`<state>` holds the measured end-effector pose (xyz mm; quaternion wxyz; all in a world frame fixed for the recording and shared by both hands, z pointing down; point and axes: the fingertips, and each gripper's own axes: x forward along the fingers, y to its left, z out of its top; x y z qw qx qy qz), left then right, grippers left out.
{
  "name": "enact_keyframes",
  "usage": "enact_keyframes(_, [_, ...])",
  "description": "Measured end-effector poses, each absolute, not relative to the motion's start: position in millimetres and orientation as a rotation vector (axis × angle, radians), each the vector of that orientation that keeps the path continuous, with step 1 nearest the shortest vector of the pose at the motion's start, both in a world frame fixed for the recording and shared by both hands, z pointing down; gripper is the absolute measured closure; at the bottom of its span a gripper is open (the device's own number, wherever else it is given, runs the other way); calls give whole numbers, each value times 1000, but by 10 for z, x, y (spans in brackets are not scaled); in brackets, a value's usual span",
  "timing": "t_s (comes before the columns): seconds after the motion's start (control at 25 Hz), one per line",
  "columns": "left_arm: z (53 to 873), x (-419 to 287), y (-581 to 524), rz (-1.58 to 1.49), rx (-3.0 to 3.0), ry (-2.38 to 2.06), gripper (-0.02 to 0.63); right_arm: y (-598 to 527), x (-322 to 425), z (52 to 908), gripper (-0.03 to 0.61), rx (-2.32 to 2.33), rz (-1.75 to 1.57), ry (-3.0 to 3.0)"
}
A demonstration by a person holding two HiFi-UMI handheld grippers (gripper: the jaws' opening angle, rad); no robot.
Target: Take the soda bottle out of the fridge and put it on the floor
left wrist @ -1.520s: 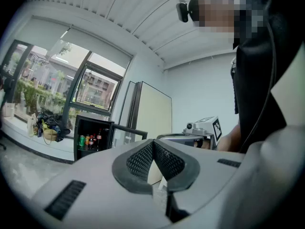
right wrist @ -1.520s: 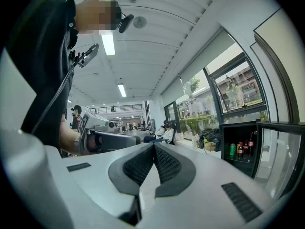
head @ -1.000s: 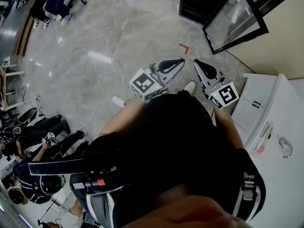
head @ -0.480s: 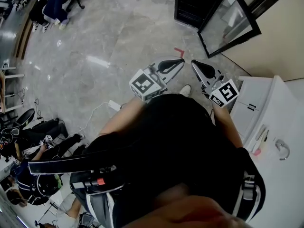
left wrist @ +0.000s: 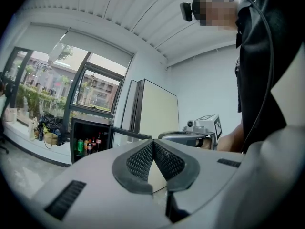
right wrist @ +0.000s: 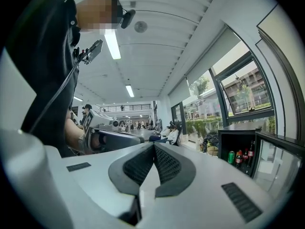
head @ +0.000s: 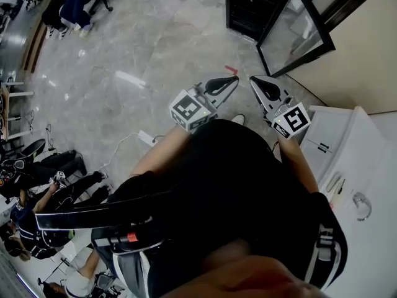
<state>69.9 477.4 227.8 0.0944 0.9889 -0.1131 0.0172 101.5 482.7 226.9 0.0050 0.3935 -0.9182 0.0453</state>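
A small black fridge (head: 248, 5) stands on the floor ahead with its glass door (head: 291, 33) swung open to the right. On its shelf stand dark soda bottles (left wrist: 89, 147) with red labels beside a green can (left wrist: 80, 145); the bottles (right wrist: 239, 156) also show in the right gripper view. My left gripper (head: 232, 79) and right gripper (head: 254, 81) are held side by side in front of the body, well short of the fridge. The left gripper (left wrist: 153, 142) is shut with nothing in it, and so is the right gripper (right wrist: 154, 145).
A white cabinet (head: 347, 160) stands close on the right. A power strip with its cable (head: 146, 136) lies on the grey stone floor at the left. A red tape mark (head: 231, 69) lies before the fridge. People sit at the far left (head: 37, 185).
More of the fridge and its open door has come into the head view, and the white cabinet has slid lower right. Both grippers stay shut and side by side.
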Motion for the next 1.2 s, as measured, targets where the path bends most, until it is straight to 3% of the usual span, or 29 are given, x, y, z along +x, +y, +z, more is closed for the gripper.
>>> enact_keyframes(0.48, [2395,697,4243,129,2934,-340,611,4319,1040,2365,566,1264,159,-2890])
enact_keyframes(1.2, [2463,-23,2464,92,2936,-187,611,2604,373,2542,566,1468,243,-2743])
